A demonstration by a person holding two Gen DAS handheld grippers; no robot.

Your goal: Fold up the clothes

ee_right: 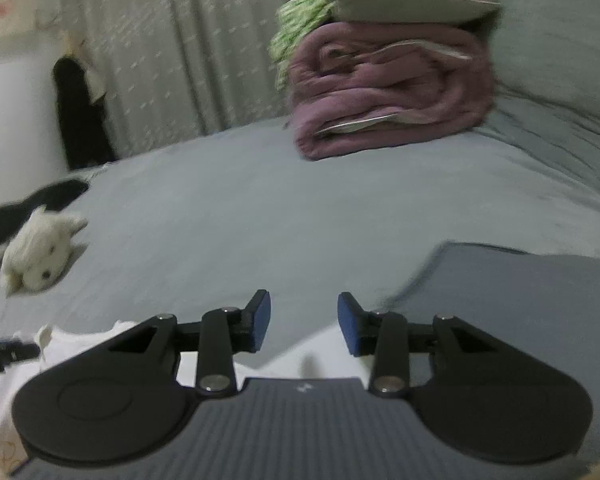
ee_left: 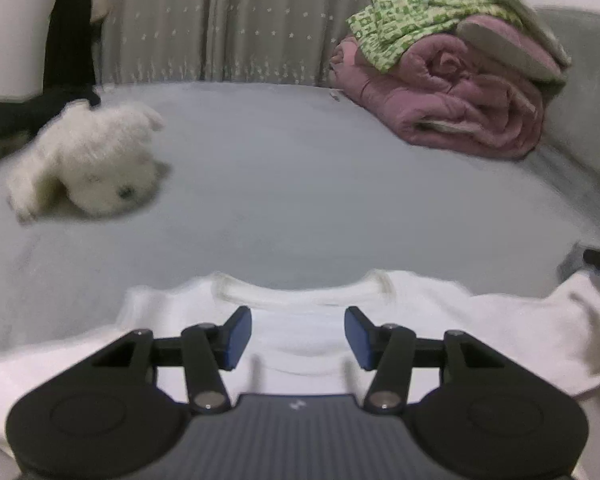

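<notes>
A white T-shirt [ee_left: 300, 344] lies flat on the grey bed sheet [ee_left: 300, 200], its collar [ee_left: 300, 292] pointing away from me. My left gripper [ee_left: 298, 322] hovers over the shirt just below the collar, open, with nothing between its blue pads [ee_left: 236, 340]. In the right wrist view, my right gripper [ee_right: 302, 314] is open and holds nothing, above the shirt's edge [ee_right: 84, 340] and the sheet. A flat grey cloth [ee_right: 520, 280] lies just right of it. The frames are blurred.
A white plush toy [ee_left: 88, 168] lies at the left of the bed beside a black garment [ee_left: 64, 40]. A rolled pink quilt [ee_left: 460, 100] topped with green patterned cloth [ee_left: 400, 20] sits at the back right, and grey curtains [ee_left: 220, 20] hang behind.
</notes>
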